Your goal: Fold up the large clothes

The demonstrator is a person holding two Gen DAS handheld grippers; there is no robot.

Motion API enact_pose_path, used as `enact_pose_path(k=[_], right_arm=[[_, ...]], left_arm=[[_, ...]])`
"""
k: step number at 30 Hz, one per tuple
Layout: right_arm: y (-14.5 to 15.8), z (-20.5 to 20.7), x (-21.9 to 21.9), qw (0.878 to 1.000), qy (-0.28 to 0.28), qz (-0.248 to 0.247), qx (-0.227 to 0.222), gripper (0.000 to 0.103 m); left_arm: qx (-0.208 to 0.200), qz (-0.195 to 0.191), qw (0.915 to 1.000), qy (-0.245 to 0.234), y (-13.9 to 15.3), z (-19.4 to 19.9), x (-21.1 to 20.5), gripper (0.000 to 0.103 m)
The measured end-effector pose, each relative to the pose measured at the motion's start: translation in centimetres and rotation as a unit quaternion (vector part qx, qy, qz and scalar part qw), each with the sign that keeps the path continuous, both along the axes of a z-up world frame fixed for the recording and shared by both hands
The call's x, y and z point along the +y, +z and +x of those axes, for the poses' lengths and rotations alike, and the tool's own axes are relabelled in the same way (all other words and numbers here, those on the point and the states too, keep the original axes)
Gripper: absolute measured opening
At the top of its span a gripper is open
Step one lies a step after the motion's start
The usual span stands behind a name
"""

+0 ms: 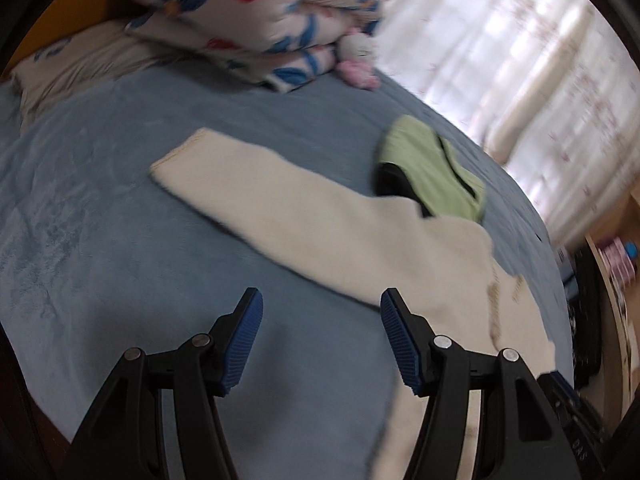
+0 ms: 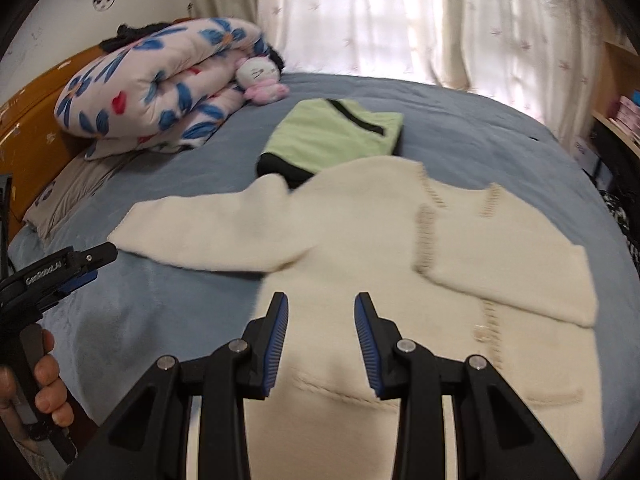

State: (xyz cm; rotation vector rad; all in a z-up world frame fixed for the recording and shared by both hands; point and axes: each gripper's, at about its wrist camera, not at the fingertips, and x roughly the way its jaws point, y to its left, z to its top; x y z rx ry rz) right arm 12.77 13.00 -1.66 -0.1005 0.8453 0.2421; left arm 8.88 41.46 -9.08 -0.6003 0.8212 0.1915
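A cream knitted cardigan (image 2: pixel 360 240) lies flat on the blue bedspread (image 2: pixel 168 312). One sleeve (image 2: pixel 200 232) stretches out to the left; the other sleeve (image 2: pixel 512 264) is folded across the chest. My right gripper (image 2: pixel 322 300) hovers over the cardigan's body, open, with nothing between its blue pads. In the left wrist view the outstretched sleeve (image 1: pixel 260 200) runs up to the left. My left gripper (image 1: pixel 322 300) hangs open above the bedspread (image 1: pixel 120 240) just below that sleeve, empty. The left gripper (image 2: pixel 92 260) also shows at the left edge of the right wrist view, held by a hand (image 2: pixel 46 380).
A folded green garment with black trim (image 2: pixel 336 136) (image 1: pixel 432 168) lies beyond the cardigan. A rolled floral quilt (image 2: pixel 160 84) and a white-and-pink plush toy (image 2: pixel 260 78) sit by the orange headboard (image 2: pixel 28 120). Curtains (image 2: pixel 400 20) hang behind the bed; shelves (image 2: pixel 624 120) stand at right.
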Motion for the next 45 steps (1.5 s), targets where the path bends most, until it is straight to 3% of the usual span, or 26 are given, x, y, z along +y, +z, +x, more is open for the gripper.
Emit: enact_pose_path(k=[6, 10, 12, 14, 17, 19, 21, 24, 26, 28, 31, 33, 36, 40, 43, 45], right_arm=[[-2.9, 2.2, 4.2, 0.999, 0.021, -0.020, 0.030, 0.034], [-4.3, 3.1, 5.7, 0.998, 0.031, -0.029, 0.043, 0.034], [-4.9, 3.5, 5.9, 0.998, 0.033, -0.029, 0.050, 0.034], [-5.6, 3.8, 6.0, 0.997, 0.034, -0.030, 0.060, 0.034], [-6.4, 4.1, 5.8, 0.996, 0.037, -0.027, 0.072, 0.034], [-6.7, 4.2, 5.5, 0.996, 0.034, -0.027, 0.076, 0.034], [-7.1, 4.3, 4.7, 0.996, 0.027, -0.024, 0.082, 0.034], [-7.3, 4.6, 3.4, 0.995, 0.017, -0.016, 0.092, 0.034], [-7.4, 4.7, 2.1, 0.995, 0.005, -0.006, 0.098, 0.034], [-7.3, 4.9, 0.4, 0.994, -0.009, 0.010, 0.104, 0.034], [-6.6, 5.0, -2.3, 0.993, -0.032, 0.039, 0.106, 0.034], [-5.9, 4.9, -4.2, 0.993, -0.047, 0.053, 0.099, 0.034], [-4.8, 4.4, -8.2, 0.991, -0.081, 0.071, 0.082, 0.035], [-4.4, 4.0, -14.2, 0.985, -0.133, 0.086, 0.072, 0.035], [-4.9, 3.7, -18.2, 0.978, -0.170, 0.095, 0.076, 0.035], [-5.3, 3.6, -20.2, 0.974, -0.183, 0.107, 0.083, 0.035]], left_arm=[[0.011, -0.089, 0.9947, 0.050, -5.7, 2.9, 7.4, 0.060], [0.020, -0.162, 0.9826, 0.090, -10.2, 4.8, 11.6, 0.058], [0.013, -0.190, 0.9764, 0.101, -12.0, 5.6, 12.9, 0.047], [0.001, -0.204, 0.9730, 0.108, -13.0, 6.3, 13.6, 0.044], [-0.011, -0.200, 0.9720, 0.123, -13.7, 7.8, 14.1, 0.039], [-0.007, -0.190, 0.9736, 0.126, -13.8, 9.1, 14.0, 0.028], [0.010, -0.172, 0.9783, 0.115, -13.6, 10.6, 13.5, 0.009], [0.008, -0.119, 0.9869, 0.109, -10.9, 10.7, 12.2, 0.006], [-0.025, -0.089, 0.9920, 0.086, -7.7, 10.7, 10.1, 0.006], [-0.054, -0.082, 0.9937, 0.055, -4.7, 11.0, 7.4, 0.006], [-0.088, -0.036, 0.9955, 0.000, 0.1, 11.9, 1.5, 0.006], [-0.107, -0.011, 0.9924, -0.060, 2.8, 12.9, -4.2, 0.006], [-0.111, 0.022, 0.9828, -0.146, 4.3, 14.1, -12.7, 0.006], [-0.061, 0.041, 0.9699, -0.232, 1.9, 16.2, -22.5, 0.007], [0.016, 0.037, 0.9614, -0.272, -2.7, 17.8, -28.0, 0.009], [0.074, 0.030, 0.9549, -0.286, -6.1, 18.5, -30.2, 0.024]])
